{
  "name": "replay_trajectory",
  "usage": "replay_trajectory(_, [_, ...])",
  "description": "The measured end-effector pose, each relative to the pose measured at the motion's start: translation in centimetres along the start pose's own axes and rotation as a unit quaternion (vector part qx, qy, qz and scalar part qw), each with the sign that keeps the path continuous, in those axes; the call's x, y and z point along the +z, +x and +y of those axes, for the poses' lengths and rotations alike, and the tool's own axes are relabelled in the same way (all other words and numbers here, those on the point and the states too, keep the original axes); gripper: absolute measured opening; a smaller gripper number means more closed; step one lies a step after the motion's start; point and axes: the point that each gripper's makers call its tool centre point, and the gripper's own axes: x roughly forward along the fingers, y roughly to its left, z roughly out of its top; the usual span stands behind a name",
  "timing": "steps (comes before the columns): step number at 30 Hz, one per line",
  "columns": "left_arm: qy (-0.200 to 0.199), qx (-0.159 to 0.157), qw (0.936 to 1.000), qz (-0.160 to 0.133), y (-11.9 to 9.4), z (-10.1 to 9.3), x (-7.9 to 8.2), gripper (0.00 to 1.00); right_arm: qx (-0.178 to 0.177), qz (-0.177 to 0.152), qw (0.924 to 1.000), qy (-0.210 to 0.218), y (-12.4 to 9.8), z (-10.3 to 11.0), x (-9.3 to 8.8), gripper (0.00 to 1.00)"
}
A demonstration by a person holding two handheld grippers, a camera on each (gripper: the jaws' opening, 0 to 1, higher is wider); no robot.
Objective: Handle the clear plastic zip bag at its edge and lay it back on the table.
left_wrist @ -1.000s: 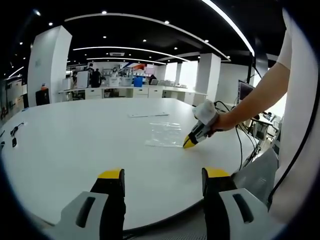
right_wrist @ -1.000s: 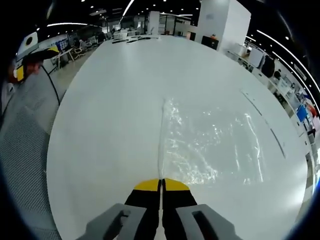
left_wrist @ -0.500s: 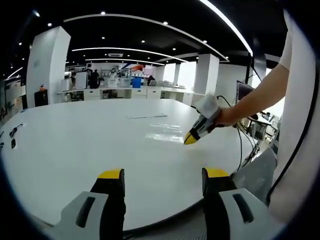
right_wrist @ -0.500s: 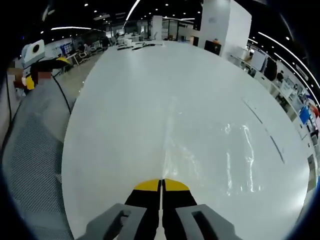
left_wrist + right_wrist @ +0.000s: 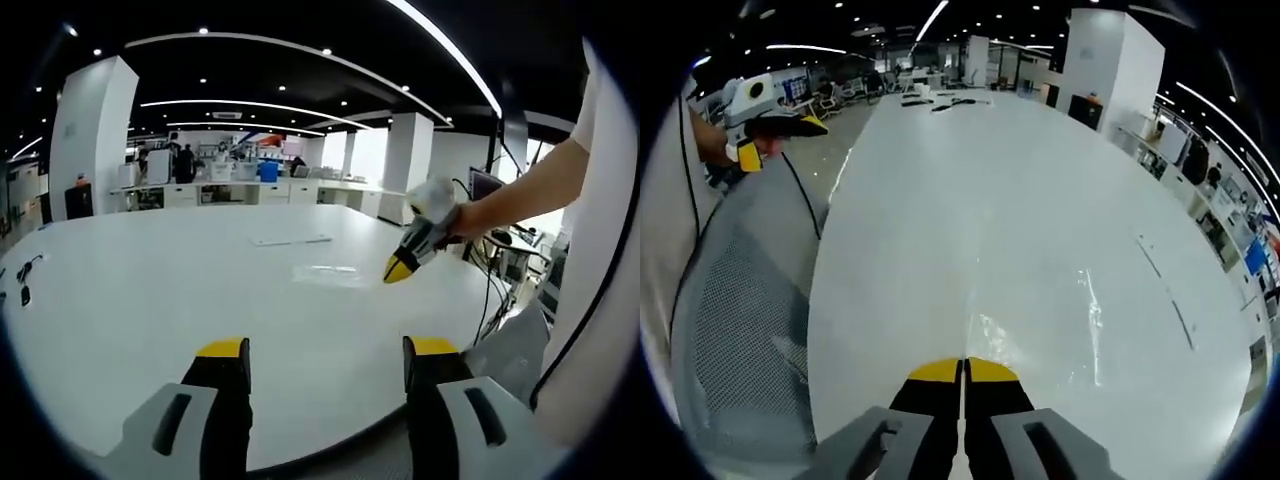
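The clear plastic zip bag (image 5: 328,273) hangs level just above the white table (image 5: 150,270), seen almost edge-on. My right gripper (image 5: 398,270), held in a person's hand, is shut on the bag's near edge. In the right gripper view the bag (image 5: 1040,325) stretches forward from the shut yellow tips of my right gripper (image 5: 962,369), showing only as faint glints. My left gripper (image 5: 327,348) stands open over the table's near edge, well short of the bag and holding nothing. It also appears as the left gripper (image 5: 780,138) at the upper left of the right gripper view.
A thin flat strip (image 5: 291,240) lies on the table beyond the bag. Dark cables (image 5: 30,262) rest near the left rim. A grey mesh chair (image 5: 740,330) stands beside the table's edge. Desks and pillars fill the room behind.
The right gripper has lifted off the table and risen, taking the bag's edge with it. The bag went from lying flat to hanging level above the surface. The left gripper has stayed in place, open.
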Motion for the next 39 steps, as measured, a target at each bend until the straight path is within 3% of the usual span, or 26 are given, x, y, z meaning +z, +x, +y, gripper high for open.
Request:
replay_trajectory(11, [0.036,-0.042,0.9985,0.001,-0.1,-0.6,0.9,0.49,0.006,-0.005,0.9996,-0.028,-3.3,2.2,1.9,0.00])
replay_trajectory(22, [0.082,-0.080,0.9934,0.000,0.1,-1.7,3.1,0.40,0.008,-0.015,0.9986,-0.049,-6.2,4.0,3.7,0.00])
replay_trajectory(39, [0.123,-0.130,0.9839,-0.004,2.4,-2.6,6.7,0.37,0.016,-0.040,0.9974,-0.057,-9.9,6.1,6.6,0.00])
